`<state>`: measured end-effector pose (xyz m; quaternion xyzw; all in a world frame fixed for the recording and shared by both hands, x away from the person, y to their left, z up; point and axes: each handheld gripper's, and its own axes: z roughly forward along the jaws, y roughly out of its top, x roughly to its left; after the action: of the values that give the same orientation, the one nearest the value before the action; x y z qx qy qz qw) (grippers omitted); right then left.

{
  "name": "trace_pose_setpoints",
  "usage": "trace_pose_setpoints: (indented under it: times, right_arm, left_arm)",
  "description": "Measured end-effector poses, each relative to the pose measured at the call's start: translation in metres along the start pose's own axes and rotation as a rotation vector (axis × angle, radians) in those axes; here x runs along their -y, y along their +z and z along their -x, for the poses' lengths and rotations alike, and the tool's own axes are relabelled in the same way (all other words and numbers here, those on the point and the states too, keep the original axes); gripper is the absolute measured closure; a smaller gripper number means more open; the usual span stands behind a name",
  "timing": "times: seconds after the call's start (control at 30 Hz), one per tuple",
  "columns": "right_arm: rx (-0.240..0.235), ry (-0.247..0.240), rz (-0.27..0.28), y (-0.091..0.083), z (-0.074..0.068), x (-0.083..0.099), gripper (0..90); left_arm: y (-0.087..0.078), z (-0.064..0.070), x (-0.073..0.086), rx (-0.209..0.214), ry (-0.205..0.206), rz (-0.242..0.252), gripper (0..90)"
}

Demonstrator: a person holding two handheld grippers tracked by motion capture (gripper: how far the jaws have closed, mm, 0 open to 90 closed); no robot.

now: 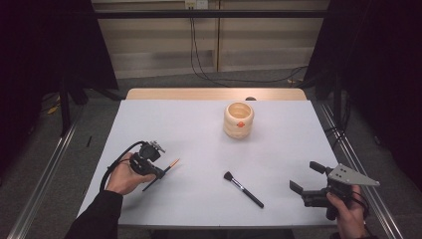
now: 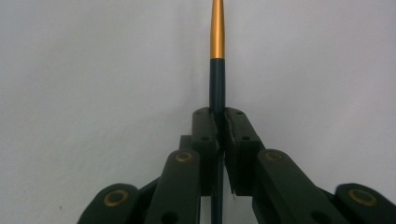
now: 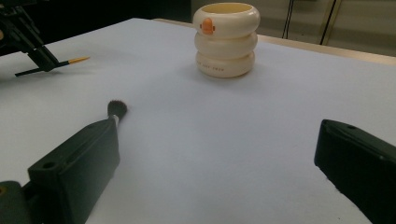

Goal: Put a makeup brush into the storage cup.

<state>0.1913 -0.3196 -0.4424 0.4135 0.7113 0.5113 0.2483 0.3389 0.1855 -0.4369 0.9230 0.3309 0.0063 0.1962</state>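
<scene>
Left claw (image 2: 218, 122) clenched on thin brush (image 2: 217, 70), gold end ahead, right claw (image 1: 304, 178) released.

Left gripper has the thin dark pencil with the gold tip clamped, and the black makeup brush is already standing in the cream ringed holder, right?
Not quite. The black makeup brush lies flat on the white table, apart from the cream ringed holder, per the high view. The left gripper does clamp the gold-tipped dark pencil.

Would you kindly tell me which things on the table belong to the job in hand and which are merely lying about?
In the job:
- thin brush, clamped in the left gripper
- cream ringed holder, judged its likely destination
- makeup brush, probably next

Lying about:
- wall cables
</scene>
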Motion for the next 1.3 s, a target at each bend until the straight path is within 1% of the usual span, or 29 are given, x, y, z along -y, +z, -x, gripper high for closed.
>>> trace_pose_setpoints:
  times: [0.03,0.07,0.1,0.17,0.2,0.23,0.27,0.3,0.33,0.37,0.4,0.43,0.47,0.5,0.53,0.57,0.6,0.63,0.7,0.73,0.77,0.8,0.87,0.9,1.07,1.13,1.17,1.23,1.3]
  right_arm:
    - [0.001,0.001,-0.001,0.000,0.000,0.000,0.0]
    - [0.002,-0.001,-0.001,0.000,0.000,0.000,0.0]
    - [0.003,-0.007,0.002,0.000,0.000,0.000,0.0]
    - [0.003,-0.004,0.002,-0.001,0.000,0.000,0.0]
    - [0.005,-0.001,0.000,-0.001,0.000,0.000,0.0]
    - [0.003,0.000,0.001,-0.001,0.000,0.000,0.0]
    - [0.005,0.003,0.002,0.000,0.000,0.000,0.0]
    - [0.008,0.004,0.003,0.000,0.000,0.000,0.0]
    - [0.007,0.006,0.008,-0.001,0.001,0.000,0.0]
    - [0.007,0.006,0.008,-0.001,0.001,0.000,0.0]
    - [0.008,0.004,0.019,-0.001,0.001,-0.001,0.0]
    - [0.008,0.004,0.019,-0.001,0.001,-0.001,0.0]
    - [0.012,0.004,0.015,-0.001,0.001,-0.001,0.0]
    - [0.006,0.004,0.013,-0.001,0.001,-0.001,0.0]
    - [0.006,0.004,0.013,-0.001,0.001,-0.001,0.0]
    - [0.008,0.006,0.012,-0.001,0.000,-0.001,0.0]
    - [0.008,0.006,0.012,0.000,0.000,-0.001,0.0]
    - [0.008,0.009,0.011,0.000,0.000,-0.001,0.0]
    - [0.011,0.007,0.010,0.000,0.000,-0.001,0.0]
    - [0.010,0.009,0.010,0.000,0.000,-0.001,0.0]
    - [0.007,0.006,0.016,0.000,0.000,-0.001,0.0]
    - [0.002,0.005,0.023,0.000,0.000,-0.002,0.0]
    - [-0.003,0.008,0.030,0.000,-0.002,-0.003,0.0]
    - [-0.006,0.000,0.030,0.000,-0.002,-0.003,0.0]
    - [-0.012,0.001,0.032,0.002,-0.003,-0.004,0.0]
    - [-0.006,0.006,0.034,0.002,-0.003,-0.004,0.0]
    - [-0.006,0.008,0.034,0.002,-0.003,-0.004,0.0]
    - [-0.010,0.008,0.040,0.001,-0.003,-0.005,0.0]
    - [-0.019,0.014,0.054,0.001,-0.003,-0.005,0.0]
  left_arm:
    - [-0.003,0.001,0.000,-0.016,-0.014,0.038,83.6]
    - [-0.005,0.000,0.000,-0.024,-0.017,0.049,83.6]
    - [-0.006,0.000,0.000,-0.021,-0.020,0.078,83.6]
    - [-0.007,0.000,0.000,-0.015,-0.027,0.092,83.6]
    - [-0.009,0.000,0.000,-0.018,-0.015,0.107,83.6]
    - [-0.011,0.003,0.001,-0.013,-0.022,0.156,83.6]
    - [-0.013,0.004,0.001,-0.013,-0.012,0.176,83.6]
    - [-0.013,0.004,0.001,-0.013,-0.012,0.176,83.6]
    - [-0.015,0.006,0.001,-0.032,-0.014,0.212,83.6]
    - [-0.016,0.007,0.001,-0.034,-0.019,0.233,83.6]
    - [-0.019,0.007,0.001,-0.030,-0.012,0.271,83.6]
    - [-0.020,0.009,0.002,-0.032,-0.024,0.292,83.6]
    - [-0.020,0.009,0.002,-0.032,-0.024,0.292,83.6]
    - [-0.023,0.010,0.004,-0.021,-0.020,0.330,83.6]
    - [-0.023,0.010,0.004,-0.021,-0.020,0.330,83.6]
    - [-0.023,0.010,0.004,0.004,-0.029,0.344,83.6]
    - [-0.022,0.013,0.005,-0.017,-0.024,0.353,83.5]
    - [-0.022,0.015,0.008,-0.013,-0.013,0.364,83.6]
    - [-0.021,0.017,0.009,-0.016,-0.010,0.381,83.5]
    - [-0.020,0.018,0.010,-0.007,-0.008,0.384,83.5]
    - [-0.018,0.022,0.012,-0.011,0.011,0.404,83.5]
    - [-0.017,0.024,0.015,0.003,0.011,0.418,83.6]
    - [-0.017,0.025,0.016,-0.007,0.011,0.425,83.6]
    - [-0.016,0.028,0.019,0.010,0.004,0.451,83.5]
    - [-0.017,0.033,0.020,0.018,0.014,0.486,83.6]
    - [-0.020,0.037,0.022,0.029,0.009,0.530,83.6]
    - [-0.020,0.037,0.022,0.029,0.009,0.530,83.6]
    - [-0.023,0.040,0.021,0.063,0.002,0.567,83.5]
    - [-0.024,0.044,0.020,0.069,0.009,0.582,83.5]
